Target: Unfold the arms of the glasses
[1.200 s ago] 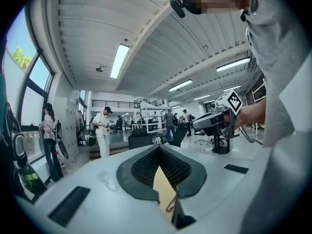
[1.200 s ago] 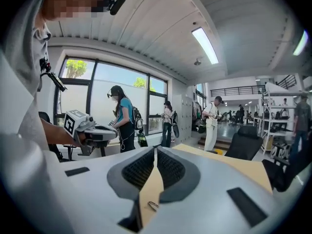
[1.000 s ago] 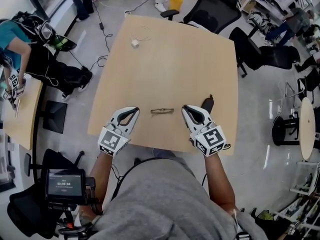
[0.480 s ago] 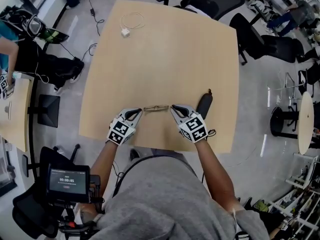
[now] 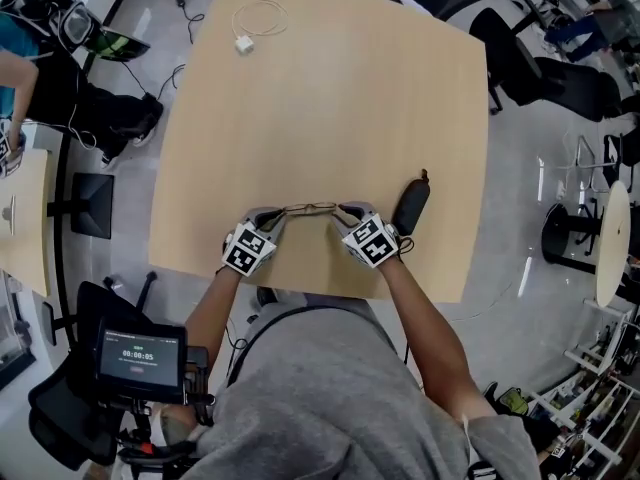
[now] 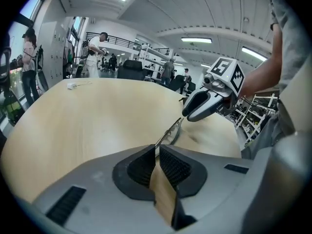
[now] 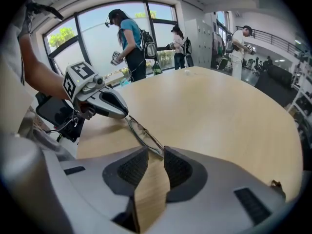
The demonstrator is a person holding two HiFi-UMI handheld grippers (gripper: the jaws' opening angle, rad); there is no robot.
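The folded glasses (image 5: 310, 208) lie on the wooden table (image 5: 330, 98) near its front edge, thin-framed, arms folded in. My left gripper (image 5: 272, 218) is at their left end, its jaws shut to a hairline gap. In the left gripper view (image 6: 157, 150) the glasses (image 6: 171, 129) run right up to its tips; whether it pinches them is unclear. My right gripper (image 5: 343, 214) is at the right end. Its jaws (image 7: 156, 152) have just been opening and stand a little apart, with the tip of the glasses (image 7: 141, 133) at the mouth of the gap.
A black glasses case (image 5: 410, 205) lies just right of my right gripper. A white charger with its cable (image 5: 245, 38) sits at the table's far left corner. Office chairs (image 5: 560, 78) and other people stand around the table.
Both grippers have come down to the tabletop and closed in on the two ends of the glasses. The glasses have not moved on the table.
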